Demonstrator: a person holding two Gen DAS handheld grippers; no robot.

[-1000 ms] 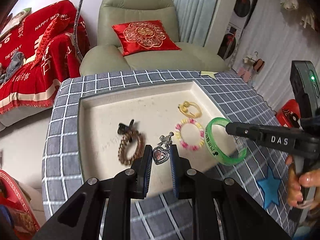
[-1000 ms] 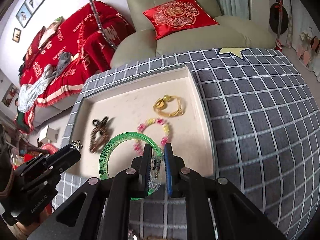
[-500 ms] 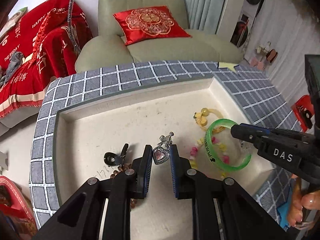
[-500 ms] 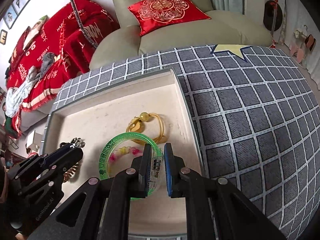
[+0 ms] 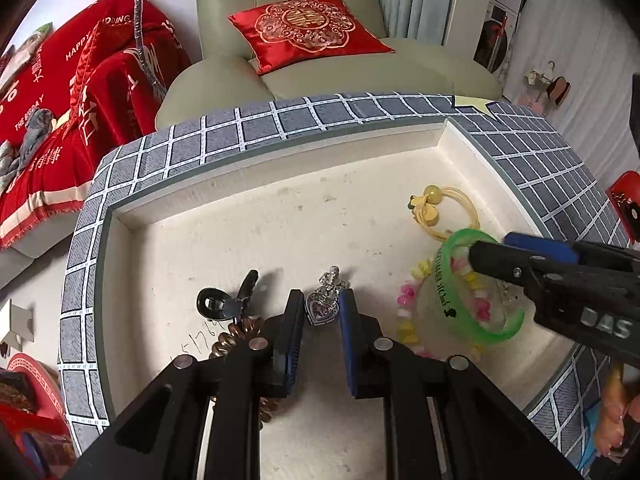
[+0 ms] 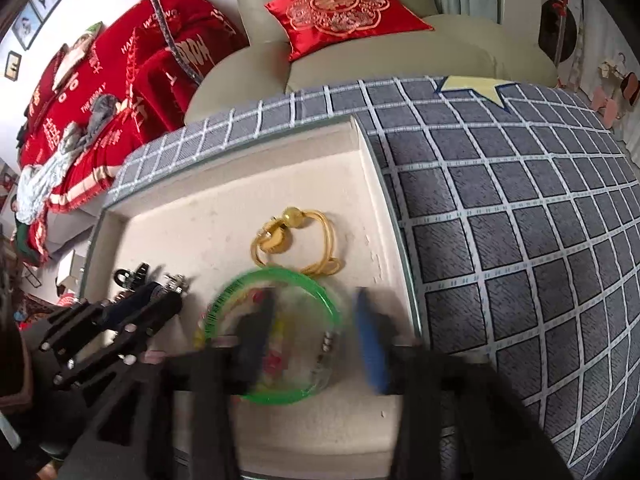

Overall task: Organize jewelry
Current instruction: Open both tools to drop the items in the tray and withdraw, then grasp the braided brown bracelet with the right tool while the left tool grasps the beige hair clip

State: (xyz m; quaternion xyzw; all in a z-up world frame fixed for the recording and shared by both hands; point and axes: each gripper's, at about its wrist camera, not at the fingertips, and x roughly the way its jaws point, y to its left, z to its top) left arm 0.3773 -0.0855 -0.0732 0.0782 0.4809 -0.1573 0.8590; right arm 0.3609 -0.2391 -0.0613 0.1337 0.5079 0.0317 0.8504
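Observation:
A cream tray (image 5: 280,184) holds the jewelry. My left gripper (image 5: 320,308) is shut on a silver heart pendant (image 5: 320,309) and holds it low over the tray. My right gripper (image 6: 312,320) is open, its jaws wide apart and blurred, with the green bangle (image 6: 276,276) loose between them over a pink and yellow bead bracelet (image 5: 408,312). The bangle also shows in the left wrist view (image 5: 476,288), beside the right gripper's fingers (image 5: 520,264). A yellow hair tie (image 6: 296,236) lies behind the bangle. A black clip (image 5: 224,300) and a brown coil bracelet (image 5: 236,336) lie at the left.
The tray sits on a grey checked tablecloth (image 6: 520,240). A green armchair with a red cushion (image 5: 304,28) stands behind the table. A red blanket (image 5: 60,92) covers a sofa at the left.
My right gripper has opened and let go of the green bangle, which now lies in the tray. My left gripper has moved lower over the tray with the pendant.

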